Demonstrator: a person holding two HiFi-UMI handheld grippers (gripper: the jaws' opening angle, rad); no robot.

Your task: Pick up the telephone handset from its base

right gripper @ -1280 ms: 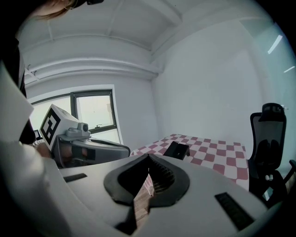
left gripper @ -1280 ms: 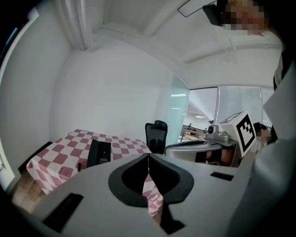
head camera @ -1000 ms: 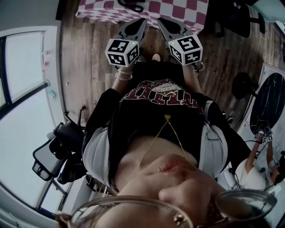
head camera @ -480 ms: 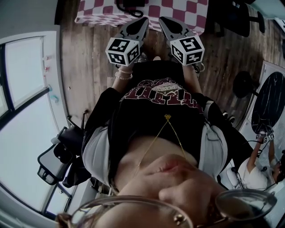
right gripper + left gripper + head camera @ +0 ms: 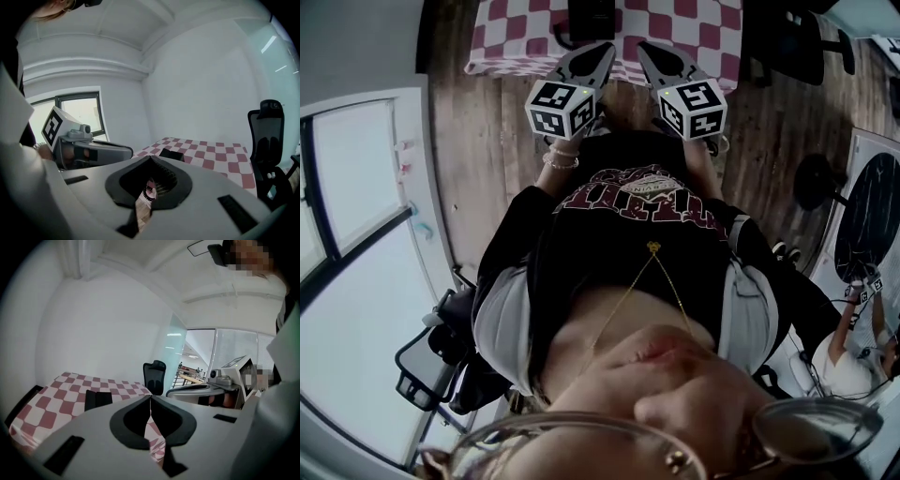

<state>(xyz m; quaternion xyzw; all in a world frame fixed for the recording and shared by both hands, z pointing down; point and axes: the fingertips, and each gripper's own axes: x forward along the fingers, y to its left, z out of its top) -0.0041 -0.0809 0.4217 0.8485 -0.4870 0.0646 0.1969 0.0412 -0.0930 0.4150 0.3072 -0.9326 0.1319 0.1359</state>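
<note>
The black telephone [image 5: 591, 19] sits on a red-and-white checkered table [image 5: 694, 28] at the top of the head view; handset and base cannot be told apart. My left gripper [image 5: 602, 49] and right gripper [image 5: 645, 49] are held side by side at the table's near edge, short of the phone. In the left gripper view the jaws [image 5: 150, 397] are shut on nothing, and the telephone [image 5: 97, 399] lies ahead to the left. The right gripper [image 5: 150, 157] is likewise shut and empty, with the telephone [image 5: 171, 153] just beyond its tips.
A black office chair [image 5: 787, 37] stands right of the table, and shows again as the chair [image 5: 154, 376] and the chair [image 5: 269, 136]. Wood floor surrounds the table. A window wall runs along the left. Another dark chair [image 5: 431, 361] stands behind me at lower left.
Both grippers have moved forward toward the table. The table and the telephone have come further into the head view from the top edge.
</note>
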